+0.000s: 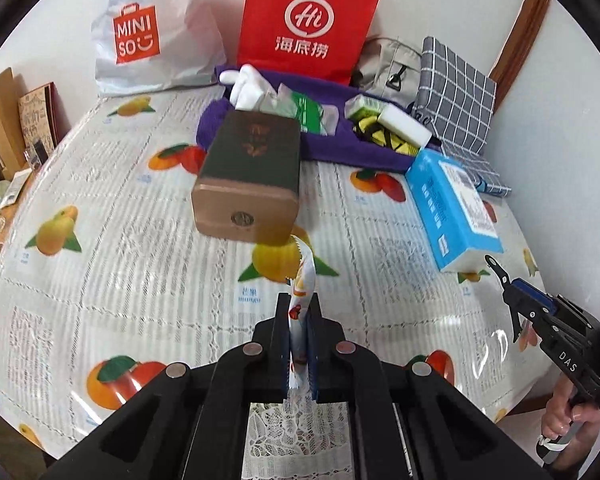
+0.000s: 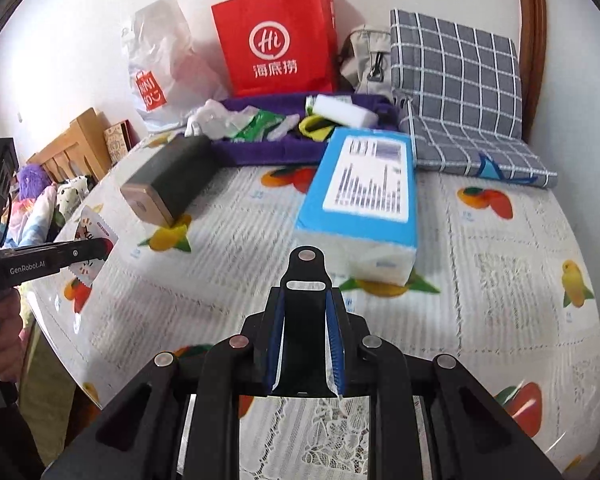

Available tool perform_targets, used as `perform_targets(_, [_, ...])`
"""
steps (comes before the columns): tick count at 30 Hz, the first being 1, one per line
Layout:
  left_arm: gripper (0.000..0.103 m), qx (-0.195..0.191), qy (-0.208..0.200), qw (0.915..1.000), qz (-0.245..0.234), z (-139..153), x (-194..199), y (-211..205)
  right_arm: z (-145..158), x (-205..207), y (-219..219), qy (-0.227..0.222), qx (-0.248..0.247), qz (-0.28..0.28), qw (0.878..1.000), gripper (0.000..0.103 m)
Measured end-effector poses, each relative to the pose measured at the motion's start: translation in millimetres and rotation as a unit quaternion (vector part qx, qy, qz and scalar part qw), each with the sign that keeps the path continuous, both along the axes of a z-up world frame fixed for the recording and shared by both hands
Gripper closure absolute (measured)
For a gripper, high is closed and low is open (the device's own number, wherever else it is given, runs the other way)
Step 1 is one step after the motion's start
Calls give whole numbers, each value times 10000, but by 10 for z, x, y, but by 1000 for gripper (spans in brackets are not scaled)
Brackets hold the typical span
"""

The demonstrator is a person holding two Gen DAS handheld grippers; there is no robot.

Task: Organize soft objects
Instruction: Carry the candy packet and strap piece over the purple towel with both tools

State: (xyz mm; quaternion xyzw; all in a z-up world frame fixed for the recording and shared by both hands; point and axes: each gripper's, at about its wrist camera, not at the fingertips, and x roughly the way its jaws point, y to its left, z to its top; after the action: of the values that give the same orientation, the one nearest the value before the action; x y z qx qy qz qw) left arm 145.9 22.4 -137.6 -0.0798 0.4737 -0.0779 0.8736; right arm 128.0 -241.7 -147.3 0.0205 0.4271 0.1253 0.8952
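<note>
My left gripper [image 1: 299, 300] is shut on a white snack packet [image 1: 302, 276] with a serrated edge, held above the table's near middle. The packet [image 2: 94, 236] and left gripper [image 2: 100, 250] also show at the left of the right wrist view. My right gripper [image 2: 306, 300] is open and empty above the table, short of a blue tissue pack [image 2: 364, 196]. The right gripper [image 1: 500, 276] also shows at the right of the left wrist view. A purple towel [image 1: 340, 144] at the back holds a white sponge [image 1: 404, 122], green wipes [image 1: 306, 110] and a white plush item [image 1: 246, 88].
A dark green and bronze box [image 1: 248, 176] lies mid-table on the fruit-print cloth [image 1: 120, 248]. A red paper bag [image 1: 308, 20], a white Miniso bag [image 1: 148, 32], a grey pouch [image 1: 388, 64] and a grey checked cushion [image 2: 456, 64] stand along the back wall.
</note>
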Motion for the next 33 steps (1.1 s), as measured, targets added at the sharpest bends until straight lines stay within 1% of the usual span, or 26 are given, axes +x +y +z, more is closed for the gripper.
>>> perform_targets(9, [96,68,-216,9997,-43,281,153,-35,271,198,10,-188,61,-97,9998,82])
perform_targets(17, [96,59,-330,9994,-89,442,396,-48,480,526,72,-264,106,-18,9996,82])
perform_targets(27, [96,141,-406,9990,-144,522,779,-72,527,1030,134,-129,122,-34,9998,82])
perform_targets(33, [96,258,-452,9985,-191,571,1062,-104,550,1316,149,-215,180,-70,9996,82])
